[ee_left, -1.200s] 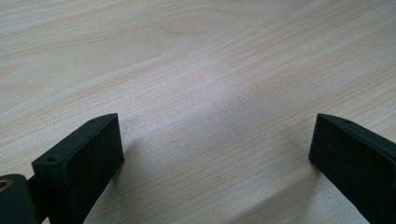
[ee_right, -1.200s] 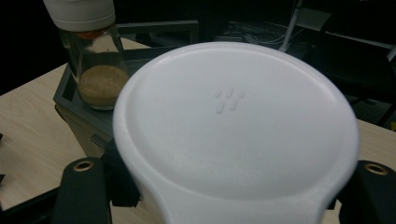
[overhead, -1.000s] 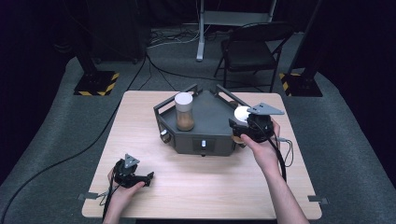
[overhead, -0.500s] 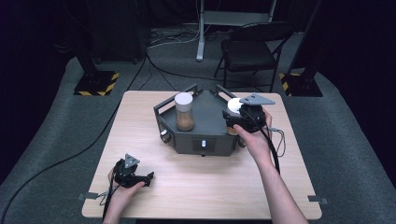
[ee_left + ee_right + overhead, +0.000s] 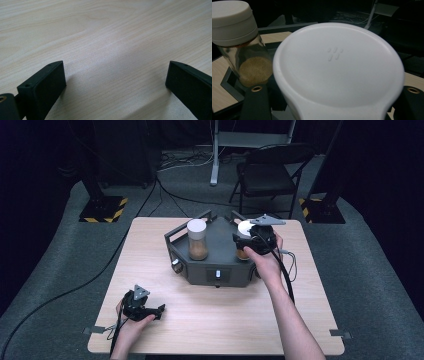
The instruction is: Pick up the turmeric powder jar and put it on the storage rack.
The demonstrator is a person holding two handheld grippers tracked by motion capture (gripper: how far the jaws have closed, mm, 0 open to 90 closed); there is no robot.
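A dark grey box-like device (image 5: 215, 270) stands mid-table. On its top left stands a clear jar (image 5: 196, 240) with a white lid and brown powder, also seen in the right gripper view (image 5: 242, 50). My right gripper (image 5: 250, 242) is shut on a second jar of the same kind (image 5: 243, 229) over the device's top right; whether it rests on the top I cannot tell. Its white lid (image 5: 337, 67) sits between my right gripper's (image 5: 334, 100) black jaws. My left gripper (image 5: 159, 310) lies on the bare wood at the front left, open (image 5: 115, 72) with nothing between its jaws.
The light wooden table (image 5: 225, 320) has free surface in front of the device and to both sides. A black folding chair (image 5: 270, 170) and stand legs are behind the table. Cables trail from both grippers over the front edge.
My right gripper has carried the jar leftward and a little farther back, from the device's right edge to over its top. The left gripper has stayed put.
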